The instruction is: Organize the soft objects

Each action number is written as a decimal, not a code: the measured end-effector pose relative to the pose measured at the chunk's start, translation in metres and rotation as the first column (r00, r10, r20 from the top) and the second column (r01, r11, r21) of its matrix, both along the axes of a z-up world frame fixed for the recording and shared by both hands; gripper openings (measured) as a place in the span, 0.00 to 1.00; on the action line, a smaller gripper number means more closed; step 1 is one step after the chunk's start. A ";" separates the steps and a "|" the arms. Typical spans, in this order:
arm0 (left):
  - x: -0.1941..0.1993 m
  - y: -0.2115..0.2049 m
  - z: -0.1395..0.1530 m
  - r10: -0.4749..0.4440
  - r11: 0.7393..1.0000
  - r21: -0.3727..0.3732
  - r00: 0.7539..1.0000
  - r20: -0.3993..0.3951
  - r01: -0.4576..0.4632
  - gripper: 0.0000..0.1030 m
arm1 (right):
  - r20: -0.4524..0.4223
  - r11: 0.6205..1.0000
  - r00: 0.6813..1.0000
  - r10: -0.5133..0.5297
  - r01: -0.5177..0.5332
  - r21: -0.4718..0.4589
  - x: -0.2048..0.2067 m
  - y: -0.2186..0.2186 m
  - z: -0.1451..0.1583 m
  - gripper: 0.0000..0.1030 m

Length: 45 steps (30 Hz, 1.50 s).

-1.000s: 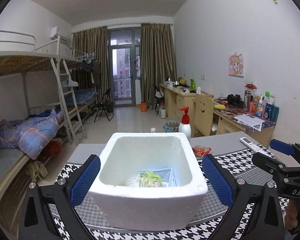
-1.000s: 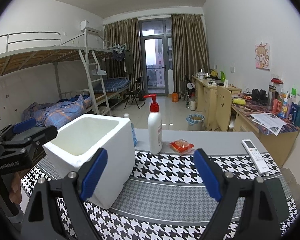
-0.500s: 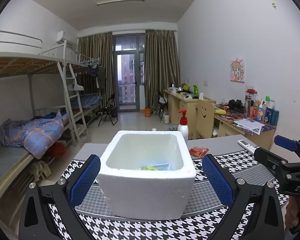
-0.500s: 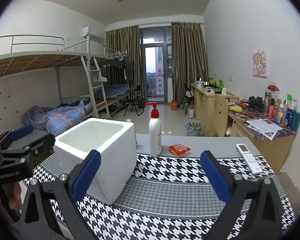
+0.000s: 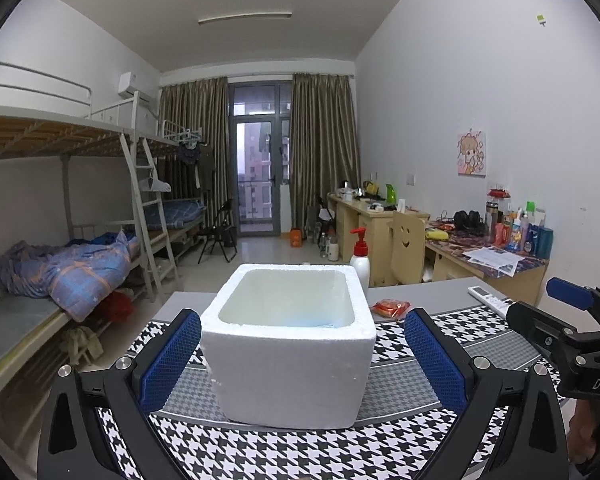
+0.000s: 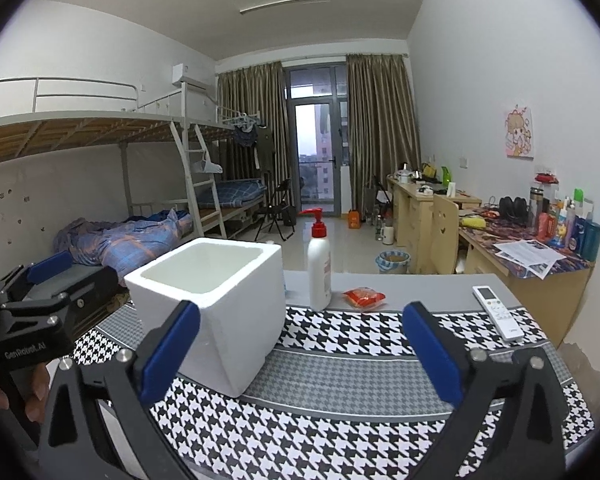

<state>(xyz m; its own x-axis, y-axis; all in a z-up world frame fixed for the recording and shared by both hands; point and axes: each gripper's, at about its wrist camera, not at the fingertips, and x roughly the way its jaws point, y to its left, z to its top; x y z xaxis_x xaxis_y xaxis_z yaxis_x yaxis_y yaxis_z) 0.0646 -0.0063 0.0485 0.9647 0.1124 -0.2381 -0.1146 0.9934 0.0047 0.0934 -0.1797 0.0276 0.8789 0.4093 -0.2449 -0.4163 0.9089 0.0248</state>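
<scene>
**Both jaws empty; soft packet waits behind the foam box**

Near, bottom of the right wrist view: right hand-held gripper [image 6: 300, 354], jaws spread wide after just opening further, nothing between the blue pads but patterned cloth. Bottom of the left wrist view: left hand-held gripper [image 5: 302, 354], also spread wide, holding nothing; the foam box shows between its pads but stands ahead of them, untouched.

Middle: white foam box [image 5: 288, 344], open-topped, upright on the houndstooth cloth of the tabletop [image 6: 380, 376]. Thick walls, crumbly-looking rim. Judged light and stiff but easily dented; a hard pinch would likely crush an edge. Its contents cannot be made out from this angle.

Further back, centre right: small red-orange packet [image 6: 363, 296] lying flat on the grey strip, just right of the pump bottle [image 6: 319, 268], apart from the box. Crinkled wrapper, likely light, soft, somewhat slippery. Best taken across its puffed middle with a gentle close; edges may slide out.

Right of frame: remote control [image 6: 498, 312], rigid, probably not part of the sorting.
</scene>
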 end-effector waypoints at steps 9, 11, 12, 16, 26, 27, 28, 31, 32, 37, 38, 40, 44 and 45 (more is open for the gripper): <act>-0.017 -0.002 -0.008 -0.003 1.000 0.007 1.000 0.021 0.003 0.99 | 0.048 1.000 0.999 -0.007 0.008 -0.028 -0.017 0.004 -0.013 0.99; -0.022 -0.002 -0.011 -0.001 1.000 0.008 1.000 0.029 0.001 0.99 | 0.064 1.000 0.998 -0.016 0.018 -0.025 -0.020 0.004 -0.016 0.99; -0.024 -0.002 -0.012 -0.002 1.000 0.005 0.999 0.032 0.002 0.99 | 0.068 1.000 0.998 -0.017 0.018 -0.016 -0.022 0.003 -0.018 0.99; -0.031 0.000 -0.018 0.012 1.000 -0.008 0.999 0.051 -0.012 0.99 | 0.064 1.000 0.998 -0.010 0.009 0.014 -0.023 -0.002 -0.021 0.99; -0.033 0.002 -0.033 0.022 0.999 -0.028 0.999 0.041 -0.021 0.99 | 0.058 1.000 0.998 -0.004 0.003 0.012 -0.027 -0.001 -0.037 0.99; -0.033 0.001 -0.034 0.027 0.999 -0.025 0.999 0.042 -0.026 0.99 | 0.056 1.000 0.998 -0.001 0.000 0.012 -0.026 -0.002 -0.039 0.99; -0.033 0.002 -0.035 0.030 0.999 -0.023 0.999 0.041 -0.029 0.99 | 0.053 1.000 0.999 0.000 -0.001 0.012 -0.025 -0.001 -0.040 0.99; -0.034 0.003 -0.039 0.022 1.000 -0.021 0.999 0.032 -0.021 0.99 | 0.047 1.000 0.999 0.006 -0.007 0.012 -0.024 -0.001 -0.042 0.99; -0.034 0.003 -0.040 0.022 1.000 -0.020 0.999 0.033 -0.022 0.99 | 0.045 1.000 0.999 0.007 -0.007 0.012 -0.024 -0.001 -0.043 0.99; -0.034 0.003 -0.044 0.027 0.999 -0.019 0.999 0.029 -0.026 0.99 | 0.038 1.000 0.999 0.014 -0.014 0.008 -0.026 0.000 -0.047 0.99; -0.034 0.003 -0.045 0.027 0.999 -0.019 0.999 0.026 -0.027 0.99 | 0.036 1.000 0.999 0.014 -0.014 0.007 -0.026 0.000 -0.047 0.99; -0.034 0.003 -0.046 0.023 1.000 -0.018 1.000 0.020 -0.023 0.99 | 0.036 1.000 0.999 0.013 -0.013 0.007 -0.027 0.000 -0.048 0.99; -0.036 0.003 -0.047 0.022 1.000 -0.019 1.000 0.018 -0.022 0.99 | 0.036 1.000 0.999 0.016 -0.016 0.008 -0.028 -0.001 -0.048 0.99; -0.037 0.003 -0.048 0.023 1.000 -0.019 1.000 0.019 -0.023 0.99 | 0.036 1.000 0.999 0.016 -0.016 0.008 -0.029 -0.001 -0.048 0.99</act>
<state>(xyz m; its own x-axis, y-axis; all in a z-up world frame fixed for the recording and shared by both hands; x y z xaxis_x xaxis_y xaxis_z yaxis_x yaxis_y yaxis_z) 0.0280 -0.0035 0.0009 0.9663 0.1301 -0.2220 -0.1371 0.9904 -0.0163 0.0643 -0.1805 -0.0203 0.8804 0.4254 -0.2096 -0.4316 0.9019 0.0174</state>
